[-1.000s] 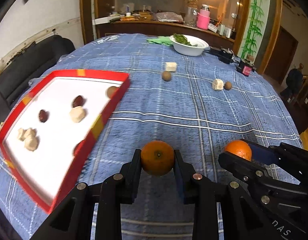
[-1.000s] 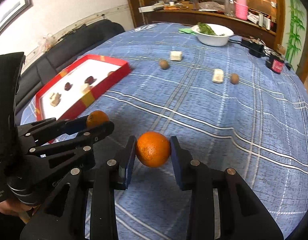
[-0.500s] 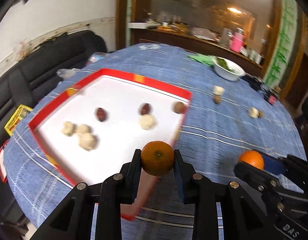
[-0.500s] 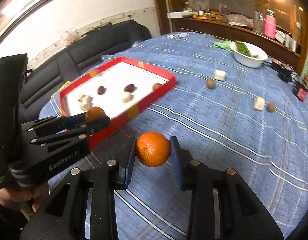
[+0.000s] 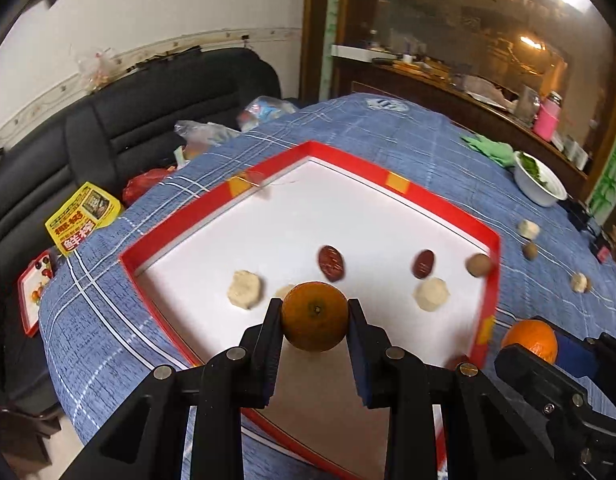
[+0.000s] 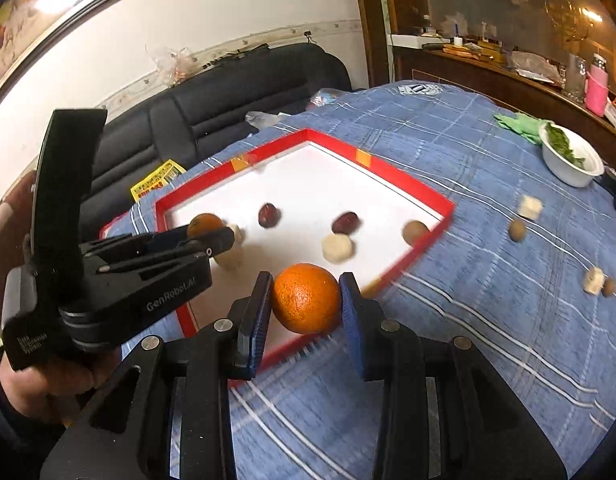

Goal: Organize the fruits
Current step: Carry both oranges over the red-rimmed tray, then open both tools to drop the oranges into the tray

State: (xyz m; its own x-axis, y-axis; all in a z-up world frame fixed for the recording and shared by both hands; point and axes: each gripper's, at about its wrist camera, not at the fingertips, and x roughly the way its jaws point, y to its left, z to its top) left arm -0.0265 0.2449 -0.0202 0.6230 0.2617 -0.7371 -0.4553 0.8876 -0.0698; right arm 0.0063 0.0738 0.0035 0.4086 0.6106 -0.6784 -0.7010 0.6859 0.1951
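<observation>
My left gripper point(image 5: 315, 316) is shut on an orange point(image 5: 315, 317) and holds it above the white floor of the red-rimmed tray point(image 5: 391, 184). My right gripper point(image 6: 306, 300) is shut on a second orange point(image 6: 306, 298), held over the tray's near right rim point(image 6: 411, 256). The tray holds dark red dates point(image 5: 331, 263), pale lumps point(image 5: 244, 290) and a brown round fruit point(image 5: 479, 265). The left gripper also shows in the right wrist view point(image 6: 206, 236), and the right orange shows in the left wrist view point(image 5: 530, 340).
More pale lumps point(image 6: 529, 207) and brown fruits point(image 6: 517, 230) lie on the blue checked cloth right of the tray. A white bowl of greens point(image 6: 571, 162) stands at the far right. A black sofa point(image 5: 120, 120) with bags lies beyond the table's left edge.
Both grippers have moved left and forward with their oranges. The left one has gone from over the cloth to over the tray; the right one now reaches the tray's rim.
</observation>
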